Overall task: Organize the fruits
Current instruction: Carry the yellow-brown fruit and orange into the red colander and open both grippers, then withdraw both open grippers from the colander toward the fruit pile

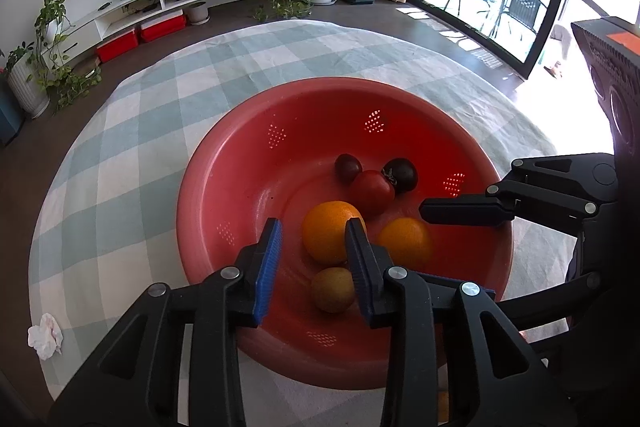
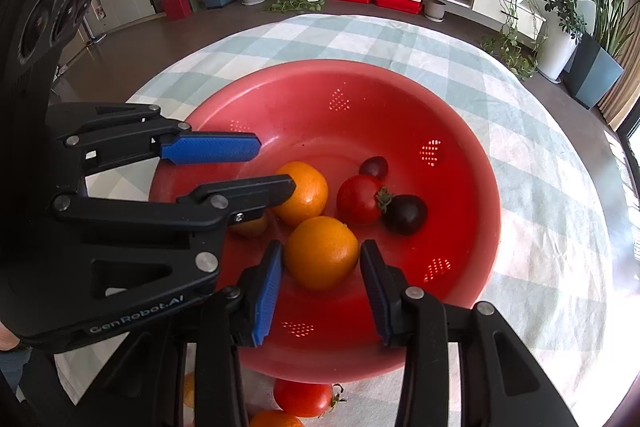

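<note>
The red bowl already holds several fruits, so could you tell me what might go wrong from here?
1. The right gripper straddles an orange without pressing it; closing off-centre could roll it into the tomato.
2. Both grippers crowd the red bowl; the left gripper could collide with the right.

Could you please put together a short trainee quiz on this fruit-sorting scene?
1. How many fruits lie in the red colander? A) four B) six C) nine
2. True or false: the crumpled tissue lies inside the colander.
3. Which fruit sits between the fingers of the right tongs?

Key
1. B
2. False: it lies on the checked cloth, outside the colander.
3. An orange, resting on the colander floor.
</note>
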A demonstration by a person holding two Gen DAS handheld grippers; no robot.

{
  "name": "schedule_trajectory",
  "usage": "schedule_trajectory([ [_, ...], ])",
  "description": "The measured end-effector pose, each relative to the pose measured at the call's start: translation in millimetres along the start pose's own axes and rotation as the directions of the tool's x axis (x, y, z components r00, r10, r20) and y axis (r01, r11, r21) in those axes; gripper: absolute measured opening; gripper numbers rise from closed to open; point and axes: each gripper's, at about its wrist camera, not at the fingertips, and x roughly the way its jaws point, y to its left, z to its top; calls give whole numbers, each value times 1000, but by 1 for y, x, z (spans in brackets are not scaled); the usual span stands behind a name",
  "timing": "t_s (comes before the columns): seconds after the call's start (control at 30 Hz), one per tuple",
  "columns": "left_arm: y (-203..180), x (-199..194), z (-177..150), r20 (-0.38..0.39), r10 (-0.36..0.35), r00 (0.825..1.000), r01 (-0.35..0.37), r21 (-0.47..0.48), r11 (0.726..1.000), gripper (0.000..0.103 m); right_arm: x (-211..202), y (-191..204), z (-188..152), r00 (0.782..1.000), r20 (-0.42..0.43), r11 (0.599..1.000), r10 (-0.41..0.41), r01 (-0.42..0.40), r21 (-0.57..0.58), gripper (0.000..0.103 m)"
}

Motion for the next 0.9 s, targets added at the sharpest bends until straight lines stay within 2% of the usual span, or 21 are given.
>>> schedule_trajectory([
  [0.27,-1,-18,-4,42,-10,999,11,-11,1000,33,-6,-1,-1,1000,25,1000,-9,9,7,54],
  [0.3,-1,-23,-5,55,-10,998,11,-16,1000,40,-9,-2,-2,999,32,1000,-9,9,13,54],
  [0.33,-1,-29,-6,71,-9,997,11,-25,1000,51,-12,-2,-2,999,41,1000,-11,10,18,54],
  [0.37,-1,-35,-7,89,-5,996,8,-35,999,58,-15,-3,-3,999,50,1000,-12,11,20,57],
  [0.43,0,-51,-11,128,4,992,3,-59,998,78,-24,-3,-6,997,80,1000,-13,11,26,63],
  [0.53,-2,-76,-20,180,6,984,9,-81,997,93,-44,-5,-14,989,145,999,-7,0,45,69],
  [0.6,-4,-91,-29,204,2,979,17,-94,995,97,-58,-6,-22,983,184,998,-19,9,56,71],
  [0.7,-13,-106,-46,207,0,978,18,-84,996,99,-79,-11,-41,969,246,995,-22,-2,99,75],
  [0.9,-35,-119,-91,167,-30,985,46,-97,994,99,-111,-32,-84,944,329,965,-17,-70,252,80],
])
